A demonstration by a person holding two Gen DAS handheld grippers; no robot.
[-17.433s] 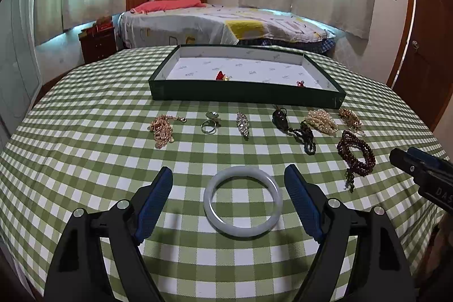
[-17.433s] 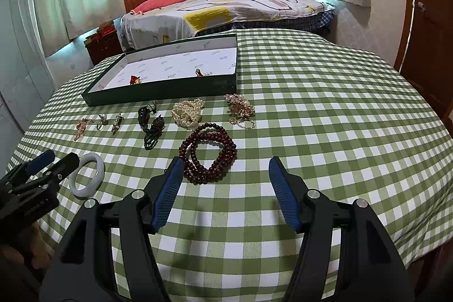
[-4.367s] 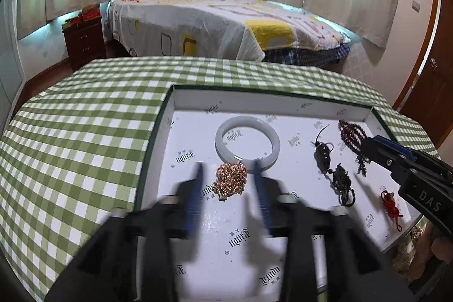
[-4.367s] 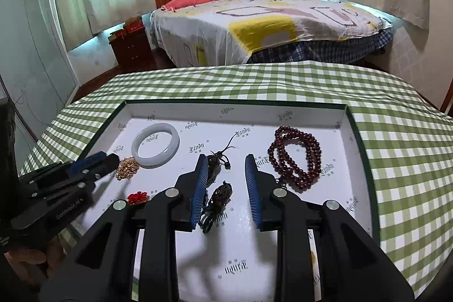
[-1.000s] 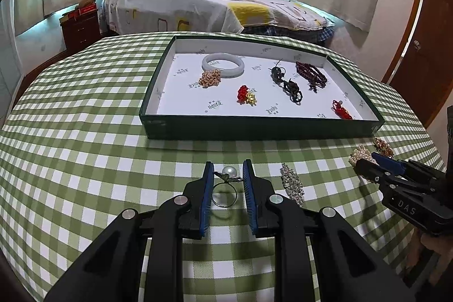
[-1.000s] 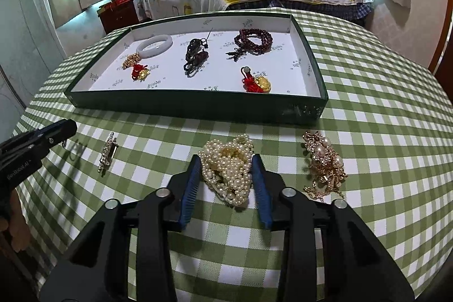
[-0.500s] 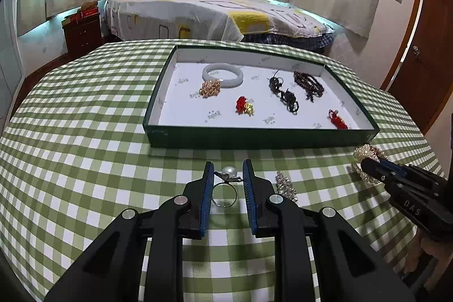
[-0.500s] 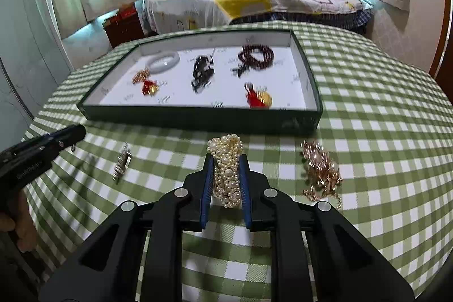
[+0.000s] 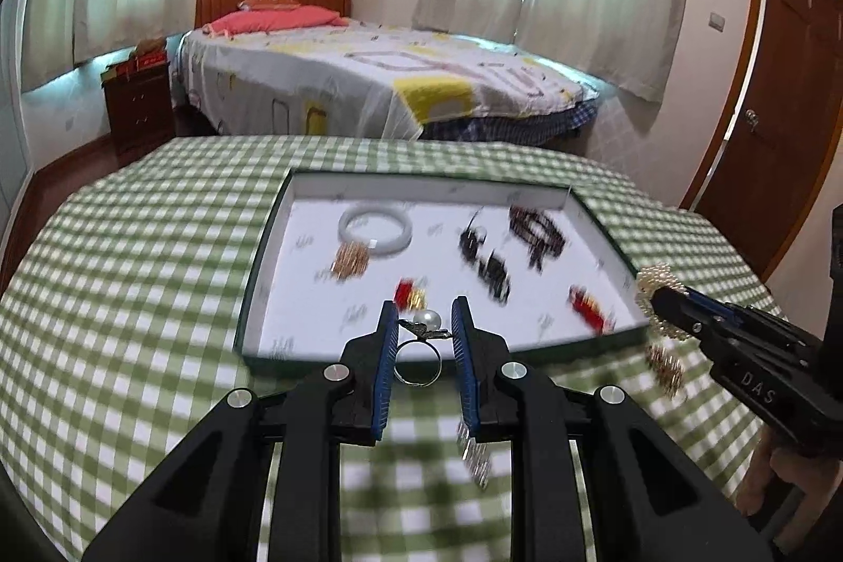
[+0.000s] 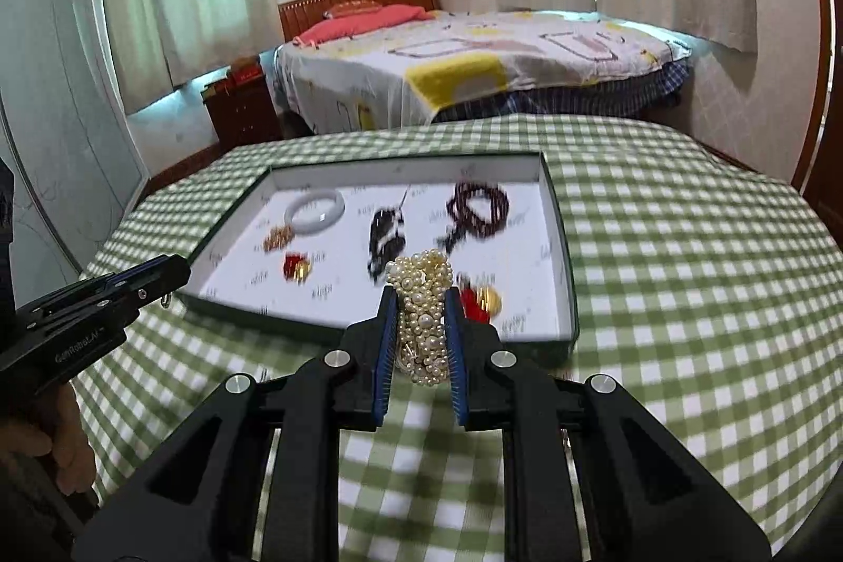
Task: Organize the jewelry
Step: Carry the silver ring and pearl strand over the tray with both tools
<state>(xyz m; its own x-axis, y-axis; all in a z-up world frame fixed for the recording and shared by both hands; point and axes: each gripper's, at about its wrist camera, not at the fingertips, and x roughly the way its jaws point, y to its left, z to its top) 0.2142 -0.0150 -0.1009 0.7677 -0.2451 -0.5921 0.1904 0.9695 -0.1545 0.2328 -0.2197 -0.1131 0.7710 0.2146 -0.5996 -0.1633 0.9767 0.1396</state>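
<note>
Lower centre of each view: left gripper [image 9: 420,329] pinches ring [image 9: 419,359], right gripper [image 10: 419,318] clamps pearls [image 10: 423,314], both lifted, likely bound for tray [image 10: 558,225].

bangle [image 9: 374,230] in tray [image 9: 252,293], bed [image 9: 369,82] behind (beyond table)

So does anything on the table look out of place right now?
Two pieces lie loose on the green checked tablecloth, outside the green tray: a gold beaded piece by its right corner and a silvery brooch in front. Nothing looks spilled or damaged.
</note>
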